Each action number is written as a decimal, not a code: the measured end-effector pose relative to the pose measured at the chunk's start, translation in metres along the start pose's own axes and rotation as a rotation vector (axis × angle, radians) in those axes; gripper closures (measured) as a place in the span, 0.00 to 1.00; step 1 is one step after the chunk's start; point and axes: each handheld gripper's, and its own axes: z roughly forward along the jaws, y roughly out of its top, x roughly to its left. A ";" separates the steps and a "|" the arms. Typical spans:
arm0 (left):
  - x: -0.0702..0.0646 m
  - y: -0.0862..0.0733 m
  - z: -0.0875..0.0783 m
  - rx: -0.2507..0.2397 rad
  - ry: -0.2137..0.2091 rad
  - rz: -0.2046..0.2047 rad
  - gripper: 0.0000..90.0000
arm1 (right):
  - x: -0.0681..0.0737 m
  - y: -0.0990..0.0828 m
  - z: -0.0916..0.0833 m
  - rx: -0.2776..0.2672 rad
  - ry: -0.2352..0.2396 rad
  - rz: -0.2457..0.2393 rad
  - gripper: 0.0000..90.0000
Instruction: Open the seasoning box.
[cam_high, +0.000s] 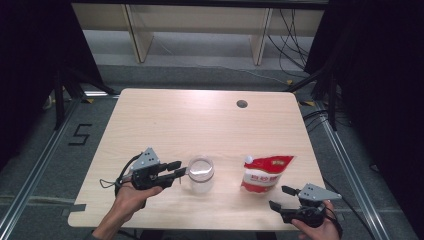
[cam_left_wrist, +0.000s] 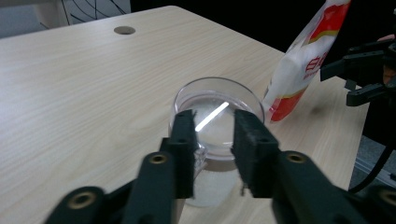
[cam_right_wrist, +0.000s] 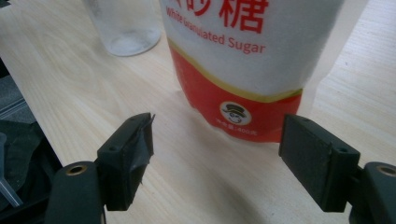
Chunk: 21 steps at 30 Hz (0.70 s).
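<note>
While left gripper pinches the glass jar rim at 9 o'clock, right gripper gapes before the sugar pouch; grasp it next.

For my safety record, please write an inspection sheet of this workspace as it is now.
Surface: light wooden table with a round hole.
Job's things: clear cup, upright; sugar bag, standing beside it, apart.
Clutter: nothing seen.
Grippers: left tool at the cup's rim, jaws narrow, grip unclear; right tool open, short of the bag.
Cables: one trails from the left tool; more lie on the floor.
Surroundings: wooden frame, dark curtains.
</note>
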 end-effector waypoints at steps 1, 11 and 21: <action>-0.001 0.001 0.001 -0.005 0.002 0.000 0.81 | 0.000 0.000 0.000 0.006 0.017 -0.001 0.31; -0.002 0.003 0.013 0.030 0.035 0.020 0.93 | 0.013 0.005 0.003 -0.012 0.048 -0.058 0.43; 0.004 -0.004 0.017 0.059 0.050 0.027 0.99 | 0.031 0.015 0.014 -0.037 0.117 -0.093 0.54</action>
